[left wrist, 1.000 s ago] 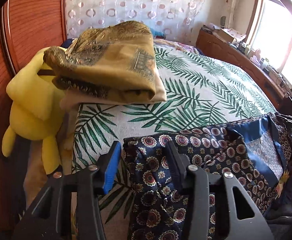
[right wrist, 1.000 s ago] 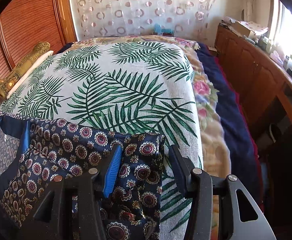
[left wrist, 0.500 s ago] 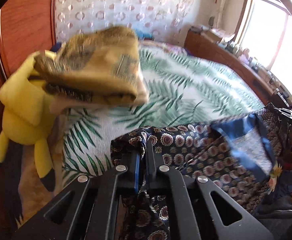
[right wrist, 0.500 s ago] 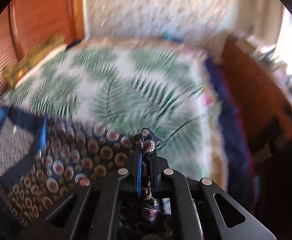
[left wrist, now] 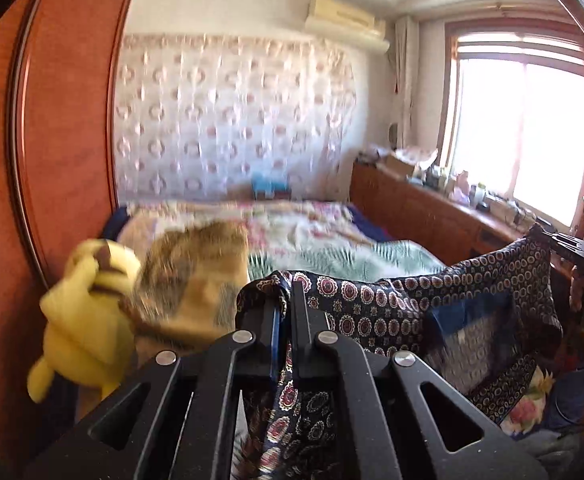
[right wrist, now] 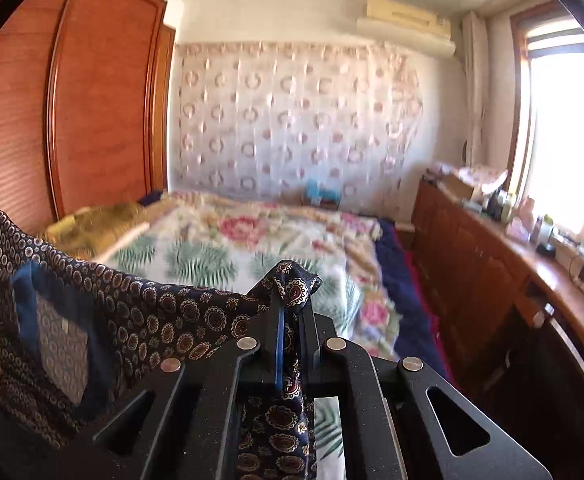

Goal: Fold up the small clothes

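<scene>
**Patterned garment held aloft between two grippers, bed open ahead**

The left gripper [left wrist: 285,300] and the right gripper [right wrist: 289,300] each have their fingers pinched tight on an upper corner of a small navy medallion-print garment [left wrist: 392,312], which hangs clear of the bed [right wrist: 227,248] in front of both cameras. Its top edge sags in a shallow curve from one grip to the other, so its long axis lies side to side across the person, with the body, including a plain blue panel [right wrist: 57,332], draping below. Neither hand is nearer; each holds its own end. Any lay-down or fold looks likely to go forward and down onto the palm-leaf bedspread, which is bare through its middle. The room is bounded on the left by a folded ochre cloth [left wrist: 195,284] and a yellow plush toy [left wrist: 87,320] against the wooden wardrobe [left wrist: 63,128], and on the right by the bed's edge and a long wooden sideboard [right wrist: 492,280].
</scene>
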A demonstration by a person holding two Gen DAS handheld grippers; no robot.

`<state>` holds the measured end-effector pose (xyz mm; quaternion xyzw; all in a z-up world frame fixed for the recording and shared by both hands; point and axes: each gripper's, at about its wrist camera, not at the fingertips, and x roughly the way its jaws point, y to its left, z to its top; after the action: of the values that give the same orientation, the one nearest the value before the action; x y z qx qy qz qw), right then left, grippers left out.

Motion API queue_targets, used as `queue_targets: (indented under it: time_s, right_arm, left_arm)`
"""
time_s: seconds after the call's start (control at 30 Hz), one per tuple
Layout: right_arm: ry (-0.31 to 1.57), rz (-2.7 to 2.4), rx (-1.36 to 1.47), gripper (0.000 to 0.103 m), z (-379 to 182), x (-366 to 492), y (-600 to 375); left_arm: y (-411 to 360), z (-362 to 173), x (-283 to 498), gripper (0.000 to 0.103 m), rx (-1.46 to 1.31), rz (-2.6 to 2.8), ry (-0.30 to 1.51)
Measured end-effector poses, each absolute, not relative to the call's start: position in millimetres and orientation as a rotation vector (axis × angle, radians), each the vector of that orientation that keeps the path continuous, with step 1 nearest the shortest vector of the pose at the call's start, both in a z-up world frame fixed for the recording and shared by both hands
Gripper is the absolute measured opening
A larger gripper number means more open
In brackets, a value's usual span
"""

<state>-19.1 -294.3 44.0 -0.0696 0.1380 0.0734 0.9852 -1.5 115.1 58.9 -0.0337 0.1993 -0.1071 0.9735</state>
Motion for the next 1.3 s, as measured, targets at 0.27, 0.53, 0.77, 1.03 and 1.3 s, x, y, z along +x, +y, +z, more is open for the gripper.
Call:
queue_targets:
  time_s: [0.27, 0.53, 0.77, 1.03, 1.3]
  right_arm:
    - [0.15, 0.127, -0.176, 0.005, 92, -22, -291]
    - [0.237, 0.074, -0.23, 0.005, 85, 95, -250]
    - [0.571, -0.042, -0.153, 0.029, 39, 221, -227]
    - [0.605, -0.006, -0.184, 0.049, 20, 224, -240]
    - [0.664, 0.082, -0.147, 0.049, -4, 151, -284]
  left_arm:
    - [124, 96, 30, 0.005, -0.068, -0.176, 0.303]
    - [135, 88, 147, 0.005, -0.041, -0.047, 0.353]
    - [148, 19, 221, 0.044, -0.05, -0.055, 0.549]
    - [135, -17, 180, 0.077, -0.047, -0.103, 0.588]
    - [100, -36, 132, 0.077, -0.044, -0.181, 0.619]
